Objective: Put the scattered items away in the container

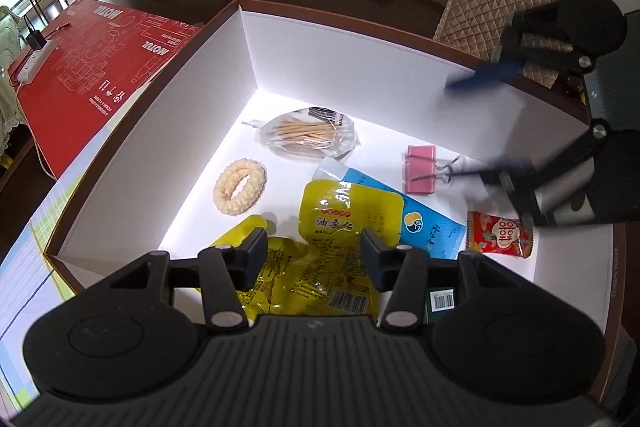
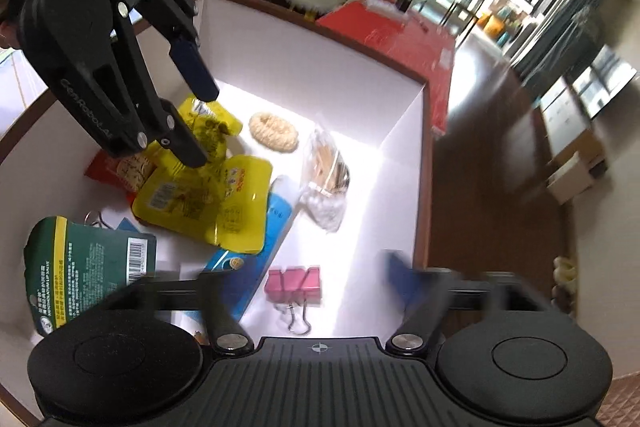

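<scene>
A: Where are the scattered things seen?

B: They are all seen inside the box (image 1: 360, 39). The pink clip (image 1: 420, 169) is laid near the middle of the box floor. The yellow packs (image 1: 348, 223) are piled by the near wall, on top of a blue pack (image 1: 428, 223). A ring biscuit (image 1: 239, 185) and a bag of sticks (image 1: 310, 135) are laid nearer the far corner. A red packet (image 1: 500, 233) and a green card (image 2: 88, 267) are found there too.

A: What is held?

B: Nothing is held. The left hand-held gripper (image 1: 314, 257) is spread wide over the yellow packs, perhaps so one can be let go or picked up; which one cannot be told. The right hand-held gripper (image 2: 296, 277) is also spread wide, just above the clip, and is blurred.

A: What is in the way?

B: The box walls are high, so the box must be reached from above. A red board (image 1: 100, 67) is laid beside the box on the worktop (image 1: 28, 267).
</scene>
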Demonstrator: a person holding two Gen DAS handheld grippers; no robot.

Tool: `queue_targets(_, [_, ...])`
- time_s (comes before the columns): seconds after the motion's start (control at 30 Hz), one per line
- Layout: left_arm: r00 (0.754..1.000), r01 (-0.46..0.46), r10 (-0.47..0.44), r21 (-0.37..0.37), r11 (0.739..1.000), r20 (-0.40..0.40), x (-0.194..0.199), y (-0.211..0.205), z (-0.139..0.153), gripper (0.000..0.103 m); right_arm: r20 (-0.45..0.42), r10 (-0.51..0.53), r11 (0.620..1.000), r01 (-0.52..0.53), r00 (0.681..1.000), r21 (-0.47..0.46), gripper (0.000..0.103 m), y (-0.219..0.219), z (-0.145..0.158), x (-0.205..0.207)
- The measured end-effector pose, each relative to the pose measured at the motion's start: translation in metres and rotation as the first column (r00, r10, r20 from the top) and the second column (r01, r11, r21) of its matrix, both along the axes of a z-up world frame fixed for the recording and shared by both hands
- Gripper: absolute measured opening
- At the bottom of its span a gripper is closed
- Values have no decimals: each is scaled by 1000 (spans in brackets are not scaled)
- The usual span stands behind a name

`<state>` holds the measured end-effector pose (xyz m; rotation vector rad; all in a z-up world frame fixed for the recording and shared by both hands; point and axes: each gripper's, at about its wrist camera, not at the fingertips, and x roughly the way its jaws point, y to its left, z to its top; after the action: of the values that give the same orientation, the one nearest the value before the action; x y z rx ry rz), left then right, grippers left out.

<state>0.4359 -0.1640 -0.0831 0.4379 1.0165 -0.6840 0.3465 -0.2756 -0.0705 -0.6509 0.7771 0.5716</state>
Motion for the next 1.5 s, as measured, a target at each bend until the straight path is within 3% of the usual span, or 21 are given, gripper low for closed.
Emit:
queue_targets(0.23, [1000,-4,4,11,1000,-2,-5,3,1,47,-75,-11,997,17,997,72,82,-6,12,-15])
queue_targets(0.43, [1000,-10,9,25,1000,7,-14,1,6,54,-165,-67,988,89,984,128,82,-10,23,-22])
queue_targets(0.53, [1000,-7,7,27,1000,17,-21,0,11,63,-213,-108,977,143,971,156,82,-14,26,-24])
queue_targets(0.87, [998,-20,18,34,999,65,-47,-3,33,76,-336,-223,920,311,915,239,82,-28,47,-42])
queue_targets(0.93, [997,-22,19,35,999,76,-53,-3,37,77,-342,-222,918,314,913,243,84,-28,50,-49])
queue_targets(0.97, [997,-22,19,35,999,81,-56,-4,40,79,-342,-219,918,312,914,245,92,-28,51,-53])
queue_targets(1.03, [996,-25,22,32,999,92,-62,-4,45,80,-324,-225,915,314,919,254,100,-28,55,-60])
queue_targets(1.5, [983,-54,46,41,998,178,-106,-3,78,80,-279,-256,895,336,926,293,100,-29,80,-102])
